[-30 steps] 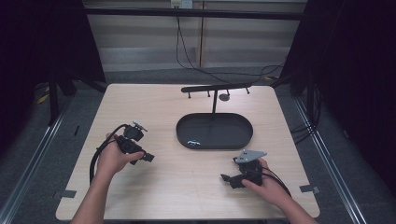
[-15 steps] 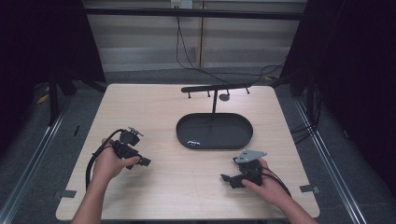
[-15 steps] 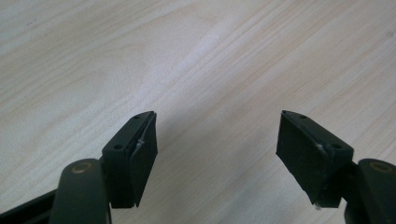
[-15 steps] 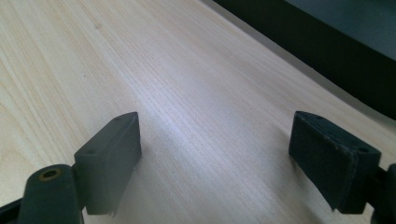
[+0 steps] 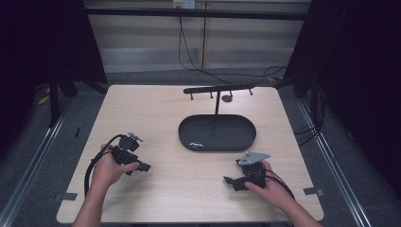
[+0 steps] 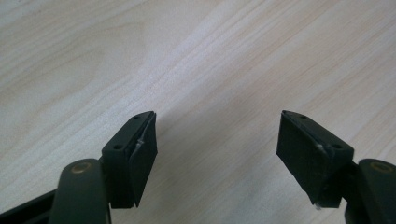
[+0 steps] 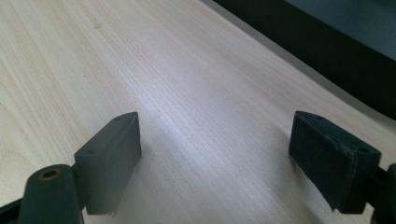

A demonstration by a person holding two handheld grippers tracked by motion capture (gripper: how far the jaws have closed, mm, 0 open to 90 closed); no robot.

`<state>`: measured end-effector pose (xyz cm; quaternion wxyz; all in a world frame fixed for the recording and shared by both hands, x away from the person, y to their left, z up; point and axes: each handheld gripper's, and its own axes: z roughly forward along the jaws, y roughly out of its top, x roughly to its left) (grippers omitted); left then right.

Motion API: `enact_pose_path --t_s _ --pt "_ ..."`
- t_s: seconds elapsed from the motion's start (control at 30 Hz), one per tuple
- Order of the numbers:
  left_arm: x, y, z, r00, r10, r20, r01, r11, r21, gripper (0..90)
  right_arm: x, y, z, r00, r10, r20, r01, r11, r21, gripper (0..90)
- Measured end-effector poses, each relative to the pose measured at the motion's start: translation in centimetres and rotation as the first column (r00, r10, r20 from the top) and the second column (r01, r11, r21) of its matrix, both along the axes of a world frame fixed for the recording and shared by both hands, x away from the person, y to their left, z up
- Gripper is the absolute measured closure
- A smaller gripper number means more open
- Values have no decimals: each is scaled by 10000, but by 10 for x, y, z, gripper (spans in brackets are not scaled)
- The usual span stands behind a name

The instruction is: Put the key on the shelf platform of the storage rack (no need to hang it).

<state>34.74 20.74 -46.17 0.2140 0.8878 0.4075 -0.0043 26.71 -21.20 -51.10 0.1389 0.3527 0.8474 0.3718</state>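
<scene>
Pale wooden table [image 5: 189, 198] carries a black oval tray [image 5: 217, 133] with a hanger stand, well apart from both tools. Left gripper [image 5: 142, 166] and right gripper [image 5: 229, 181] rest near the front edge, jaws spread, empty.

A pale wooden surface [image 5: 189, 189] lies under the fingers. A black oval tray [image 5: 217, 133] rests on it, up beyond the fingers and between them. A thin black rail on a post [image 5: 218, 89] stands just behind the tray, pegs hanging beneath it.
</scene>
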Motion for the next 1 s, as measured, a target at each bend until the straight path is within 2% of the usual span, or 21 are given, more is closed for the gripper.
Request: enact_pose_path --t_s 0.17,0.43,0.5,0.6,0.67,0.73,1.0 --pt "-2 2 -3 10000 -2 -8 2 10000 -5 285 0 0 0 10000 -1 1 1 10000 0 164" --pt "-10 6 -6 9997 -123 197 120 9997 195 266 0 0 0 10000 -1 0 1 10000 1 164" --pt "-12 7 -8 9996 -177 241 167 9990 414 266 0 0 0 10000 3 -2 -3 10000 -1 164" --pt "-14 7 -9 9994 -190 280 176 9985 511 266 0 0 0 10000 -5 -9 5 10000 3 164" --pt "-16 8 -11 9988 -377 313 353 9966 740 266 0 0 0 10000 3 0 -3 10000 -2 164" --pt "-18 9 -12 9984 -424 378 392 9960 801 265 0 0 0 10000 3 0 -3 10000 -1 164" --pt "-18 10 -12 9973 -529 518 486 9954 822 259 0 0 0 10000 2 -1 -2 10000 0 164"
